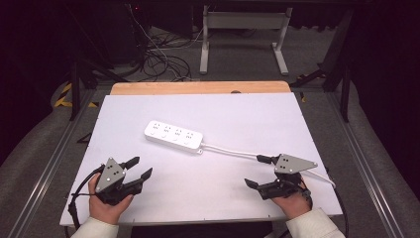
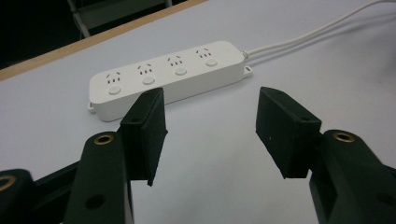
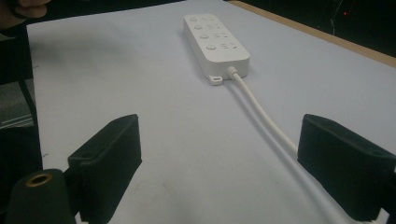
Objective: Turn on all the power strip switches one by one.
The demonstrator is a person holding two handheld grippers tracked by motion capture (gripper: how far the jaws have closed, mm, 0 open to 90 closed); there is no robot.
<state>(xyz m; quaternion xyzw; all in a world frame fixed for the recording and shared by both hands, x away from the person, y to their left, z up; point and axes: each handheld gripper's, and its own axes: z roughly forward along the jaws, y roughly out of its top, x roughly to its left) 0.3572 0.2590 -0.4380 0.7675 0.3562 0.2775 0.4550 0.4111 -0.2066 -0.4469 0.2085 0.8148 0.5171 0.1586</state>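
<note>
A white power strip (image 1: pixel 174 134) lies flat on the white counter (image 1: pixel 237 116), ahead of and between both tools. The left tool (image 1: pixel 136 168) and right tool (image 1: pixel 258 171) hover with jaws spread, holding nothing. The strip's cord (image 1: pixel 230 150) runs toward the right tool.

Landmark: the table (image 1: pixel 307 198), a white rectangular top with a strip of bare wood (image 1: pixel 198 88) along its far edge.

Floor (image 1: pixel 237 62): grey, carpet-like, on all sides of the table; dim toward the far end.

Beyond the table's far edge: a pale metal frame (image 1: pixel 243 29) on two upright legs with flat feet.

Beyond its far left corner: a tangle of dark and light cables (image 1: pixel 158 57) on the floor, beside dark equipment bearing a small red light (image 1: pixel 136 8).

Left of the table: yellow-and-black striped tape (image 1: pixel 63 94) and a metal rail (image 1: pixel 47 168). Right of it: a matching rail (image 1: pixel 364 163) and dark stand legs (image 1: pixel 341 74).

Surroundings: black, unlit.
</note>
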